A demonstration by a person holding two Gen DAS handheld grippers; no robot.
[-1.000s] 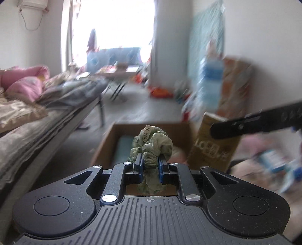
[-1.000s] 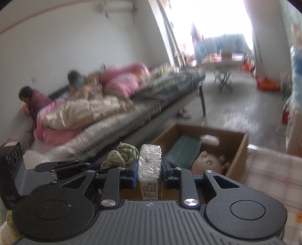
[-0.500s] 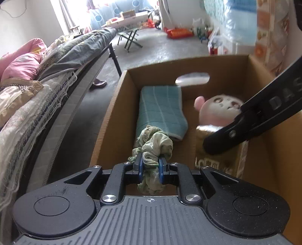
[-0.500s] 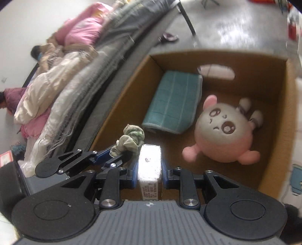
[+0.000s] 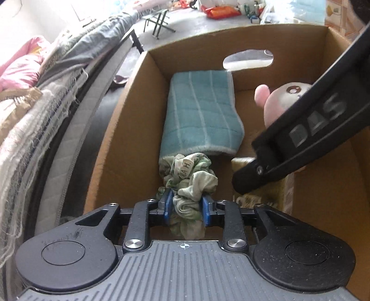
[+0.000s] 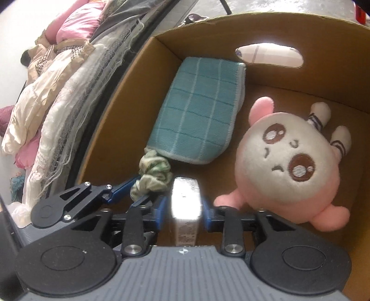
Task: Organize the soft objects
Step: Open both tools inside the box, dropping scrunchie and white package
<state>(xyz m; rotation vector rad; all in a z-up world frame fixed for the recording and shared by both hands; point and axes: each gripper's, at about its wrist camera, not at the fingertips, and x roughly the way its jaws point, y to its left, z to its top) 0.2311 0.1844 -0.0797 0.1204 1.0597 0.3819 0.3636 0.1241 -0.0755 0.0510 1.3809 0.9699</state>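
My left gripper (image 5: 186, 209) is shut on a crumpled green scrunchie (image 5: 192, 183) and holds it inside a cardboard box (image 5: 115, 129), at the near end of a folded teal towel (image 5: 201, 113). My right gripper (image 6: 183, 209) is shut on a small tissue pack (image 6: 185, 199) with a shiny top, low in the box beside the left gripper (image 6: 129, 194). A pink and white plush toy (image 6: 293, 162) lies at the box's right. The scrunchie (image 6: 152, 171) and towel (image 6: 196, 113) also show in the right wrist view.
The box (image 6: 300, 30) has a handle cutout in its far wall (image 6: 268, 55). A bed with piled bedding (image 5: 34, 111) runs along the box's left side. A folding table (image 5: 159, 20) and clutter stand on the floor beyond.
Both grippers have moved down and forward into the box with their loads still held. The towel and plush now fill the views.
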